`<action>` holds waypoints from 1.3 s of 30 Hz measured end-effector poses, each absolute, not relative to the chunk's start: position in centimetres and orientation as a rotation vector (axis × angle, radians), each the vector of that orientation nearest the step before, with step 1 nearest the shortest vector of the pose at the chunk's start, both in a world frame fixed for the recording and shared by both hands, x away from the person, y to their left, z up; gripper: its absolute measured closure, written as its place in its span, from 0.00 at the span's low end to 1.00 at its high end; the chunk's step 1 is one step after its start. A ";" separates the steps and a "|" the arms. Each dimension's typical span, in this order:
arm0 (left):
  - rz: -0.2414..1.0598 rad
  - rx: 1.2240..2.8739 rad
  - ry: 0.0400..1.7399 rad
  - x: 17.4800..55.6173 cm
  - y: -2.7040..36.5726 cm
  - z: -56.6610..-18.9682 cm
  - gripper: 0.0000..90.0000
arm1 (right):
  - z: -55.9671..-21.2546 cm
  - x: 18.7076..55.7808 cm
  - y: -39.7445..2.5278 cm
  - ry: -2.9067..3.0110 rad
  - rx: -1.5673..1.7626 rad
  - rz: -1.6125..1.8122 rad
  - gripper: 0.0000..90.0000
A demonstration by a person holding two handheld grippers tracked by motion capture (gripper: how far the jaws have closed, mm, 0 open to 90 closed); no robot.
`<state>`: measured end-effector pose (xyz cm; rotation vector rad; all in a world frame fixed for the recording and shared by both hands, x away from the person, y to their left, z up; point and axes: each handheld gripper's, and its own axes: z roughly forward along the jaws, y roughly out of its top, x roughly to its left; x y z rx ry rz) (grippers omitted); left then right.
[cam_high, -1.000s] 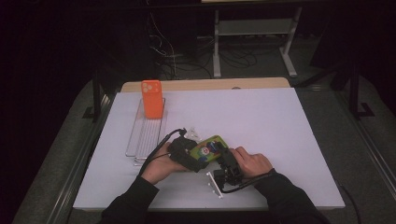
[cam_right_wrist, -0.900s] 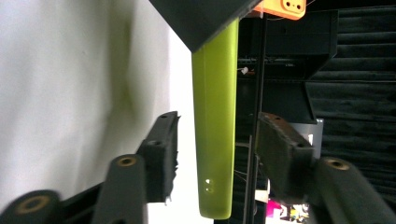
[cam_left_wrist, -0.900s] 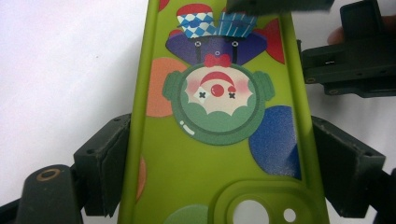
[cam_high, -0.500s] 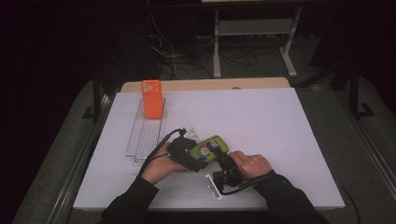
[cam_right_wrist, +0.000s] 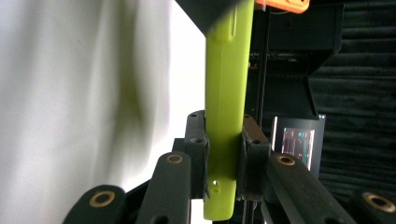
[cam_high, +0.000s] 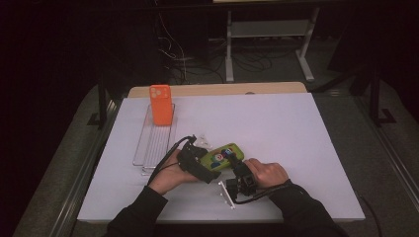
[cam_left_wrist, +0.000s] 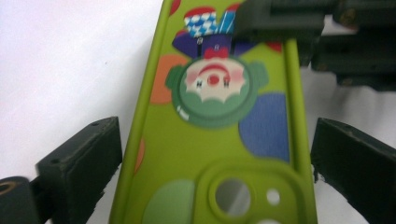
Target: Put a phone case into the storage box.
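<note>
A lime-green phone case with a clown picture is held just above the white table near its front middle. My right gripper is shut on one end of it; in the right gripper view the pads clamp the case's thin edge. My left gripper comes in from the left. In the left gripper view the case lies between its two jaws, which stand wide apart on either side with a thin gap.
An orange phone case stands upright at the far end of a clear rack on the table's left. Small clear pieces lie behind the grippers. A small white bracket lies near the front edge.
</note>
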<state>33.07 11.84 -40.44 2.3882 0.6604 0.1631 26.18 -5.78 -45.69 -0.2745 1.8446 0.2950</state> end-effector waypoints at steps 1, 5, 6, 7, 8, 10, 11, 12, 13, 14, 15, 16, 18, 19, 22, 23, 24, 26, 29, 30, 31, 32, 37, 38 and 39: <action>0.157 2.381 0.665 33.1 11.9 -40.4 0.00 | -45.7 26.3 -5.9 1.838 -0.267 0.293 0.84; 0.171 2.366 0.668 33.1 12.1 -40.1 0.00 | -45.4 26.8 -6.3 1.844 -0.233 0.294 0.84; 0.176 2.360 0.675 33.1 12.2 -40.1 0.00 | -45.4 26.9 -6.4 1.849 -0.225 0.297 0.84; 0.175 2.356 0.677 33.1 12.3 -40.1 0.00 | -45.3 27.0 -6.6 1.856 -0.211 0.304 0.84; 0.184 2.360 0.673 33.2 12.5 -40.0 0.00 | -45.2 27.1 -6.7 1.864 -0.199 0.304 0.84; 0.186 2.353 0.681 33.2 12.6 -40.0 0.00 | -45.1 27.3 -6.8 1.881 -0.170 0.319 0.84; 0.182 2.349 0.688 33.2 12.7 -39.9 0.00 | -44.9 27.4 -6.9 1.878 -0.163 0.320 0.84; 0.186 2.347 0.693 33.2 12.8 -39.9 0.00 | -44.9 27.5 -7.0 1.890 -0.152 0.325 0.84; 0.192 2.340 0.693 33.3 12.8 -39.9 0.00 | -44.8 27.5 -7.1 1.896 -0.150 0.320 0.84; 0.185 2.340 0.695 33.3 12.8 -39.9 0.00 | -44.7 27.6 -7.1 1.906 -0.134 0.331 0.84; 0.187 2.346 0.689 33.3 12.9 -39.8 0.00 | -44.6 27.6 -7.2 1.920 -0.096 0.345 0.84; 0.187 2.346 0.691 33.3 12.9 -39.8 0.00 | -44.5 27.6 -7.3 1.922 -0.081 0.351 0.84; 0.179 2.344 0.700 33.3 12.8 -39.9 0.00 | -44.2 27.8 -7.5 1.932 -0.059 0.365 0.84; 0.181 2.334 0.703 33.3 12.8 -39.9 0.00 | -44.1 27.8 -7.6 1.934 -0.030 0.385 0.84; 0.169 2.309 0.726 33.2 12.6 -40.1 0.00 | -43.7 28.1 -8.0 1.973 0.035 0.436 0.84; 0.173 2.319 0.718 33.3 12.7 -40.0 0.00 | -43.5 28.3 -8.2 1.989 0.057 0.451 0.84; 0.164 2.308 0.732 33.2 12.6 -40.1 0.00 | -43.5 28.3 -8.3 1.985 0.090 0.469 0.84; 0.165 2.297 0.741 33.2 12.6 -40.1 0.00 | -43.3 28.5 -8.5 2.012 0.170 0.522 0.84; 0.178 2.295 0.733 33.4 12.8 -40.0 0.00 | -42.9 28.8 -8.9 2.041 0.239 0.591 0.84; 0.179 2.290 0.737 33.4 12.8 -40.0 0.00 | -42.8 28.8 -9.0 2.049 0.276 0.617 0.84; 0.176 2.285 0.746 33.4 12.8 -40.0 0.00 | -42.7 28.9 -9.1 2.057 0.292 0.629 0.84; 0.185 2.288 0.731 33.5 12.8 -40.0 0.00 | -42.6 28.9 -9.2 2.067 0.336 0.656 0.84; 0.204 2.291 0.729 33.6 13.1 -39.9 0.00 | -42.0 29.6 -9.7 2.116 0.473 0.759 0.84; 0.211 2.306 0.724 33.7 13.2 -39.8 0.00 | -42.0 29.6 -9.7 2.127 0.508 0.789 0.84; 0.204 2.306 0.724 33.7 13.3 -39.8 0.00 | -41.9 29.7 -9.8 2.140 0.542 0.818 0.84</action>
